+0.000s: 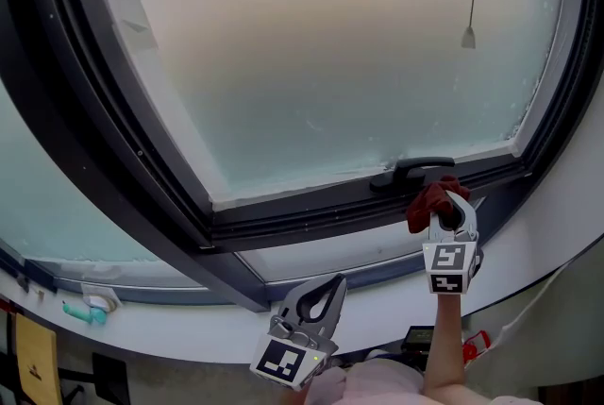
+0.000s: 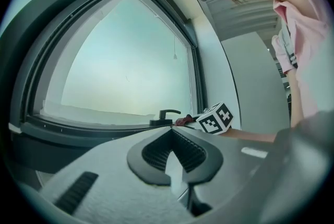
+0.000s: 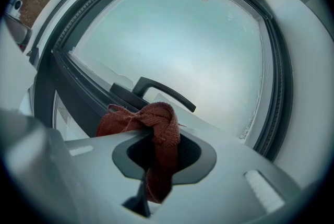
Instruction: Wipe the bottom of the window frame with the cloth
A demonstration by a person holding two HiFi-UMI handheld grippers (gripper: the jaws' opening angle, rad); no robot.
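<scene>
The cloth (image 1: 427, 207), a red-brown knitted rag, is held in the right gripper (image 1: 451, 210). The fingers are clamped on its middle, with one bunch standing out past the tips and a tail hanging back between them.

The cloth is carried at the right end of the bottom rail of the window frame (image 1: 311, 219), just beside and to the near side of the dark window handle (image 1: 422, 169). Contact between cloth and rail cannot be confirmed from any view. It is seen either against the rail or just over it.

The rail's long axis runs left to right across the scene. Almost all of its length lies to the left of the cloth, and only a short stretch remains toward the right corner. A wiping stroke is therefore judged to call for travel leftward along that axis, with the protruding bunch pressed down and away onto the rail. The handle base is noted as an obstruction just beyond the start point.

The left gripper (image 1: 326, 292) is held lower and nearer, well apart from the rail. Its fingers are pressed together with nothing between them. The right gripper is clearly the nearer of the two to the work.
</scene>
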